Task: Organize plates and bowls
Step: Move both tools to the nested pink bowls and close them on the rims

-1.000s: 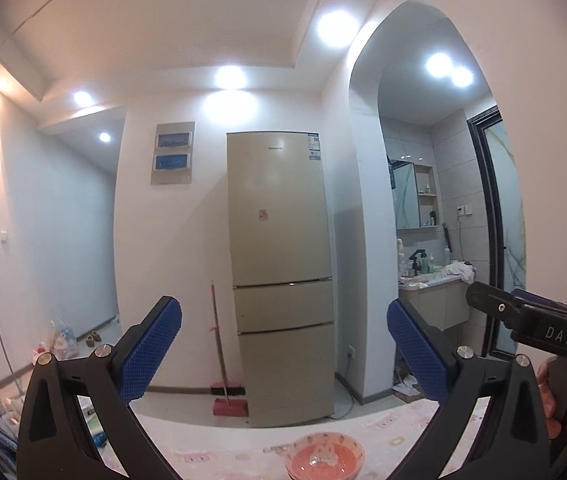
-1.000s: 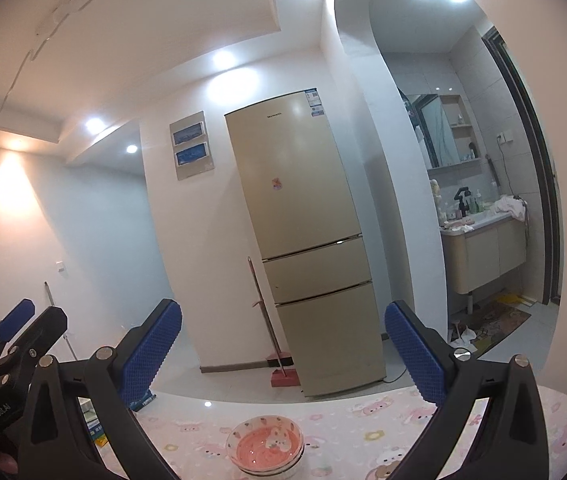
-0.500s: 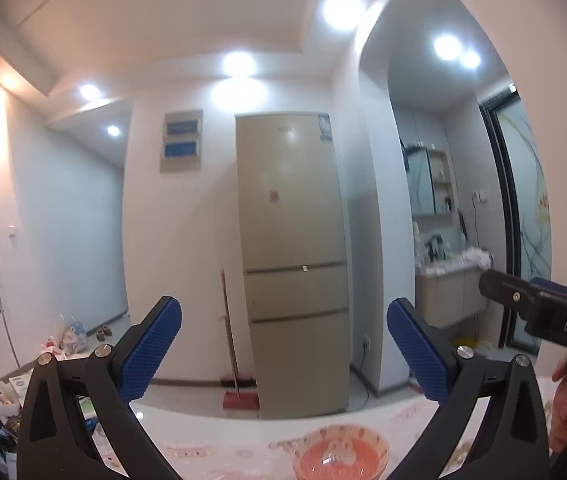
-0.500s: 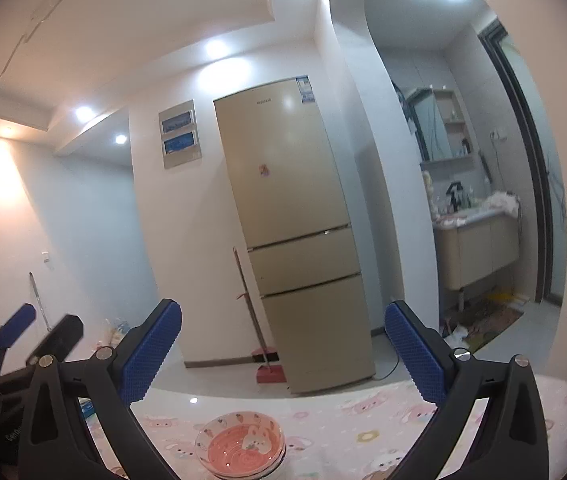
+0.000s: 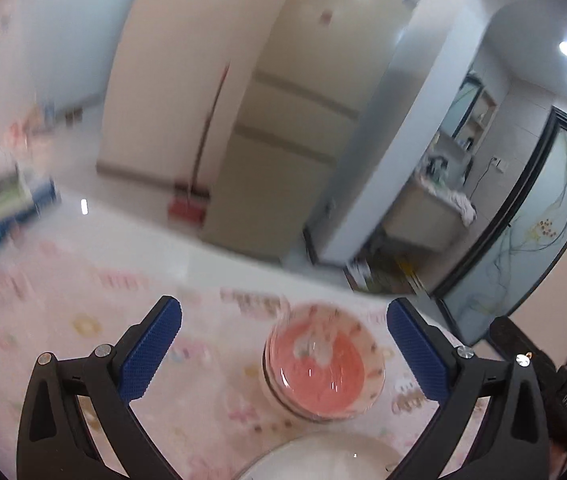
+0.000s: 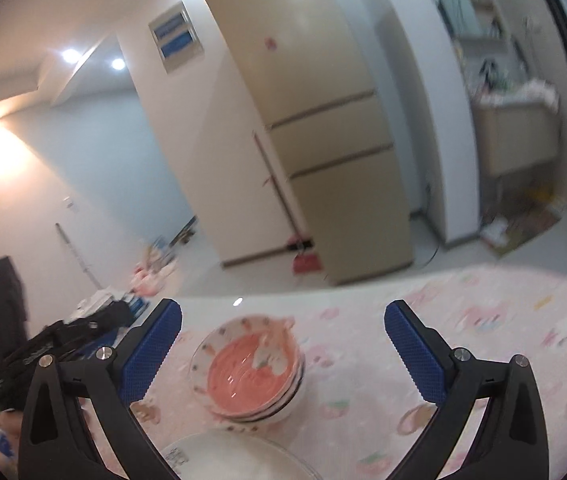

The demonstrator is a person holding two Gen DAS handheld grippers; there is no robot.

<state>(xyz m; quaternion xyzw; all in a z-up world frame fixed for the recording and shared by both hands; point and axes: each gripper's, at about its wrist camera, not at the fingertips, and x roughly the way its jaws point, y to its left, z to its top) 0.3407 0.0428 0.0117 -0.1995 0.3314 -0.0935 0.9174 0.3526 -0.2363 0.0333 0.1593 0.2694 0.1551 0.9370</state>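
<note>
While jaws gape, stacked bowls (image 6: 249,372) sit (blurred)

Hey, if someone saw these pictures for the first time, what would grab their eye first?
Probably the stack of pink bowls on the pink patterned tablecloth, lying ahead of both open grippers. Next, the white plate nearer the cameras, and the tall beige fridge against the wall beyond the table.
</note>
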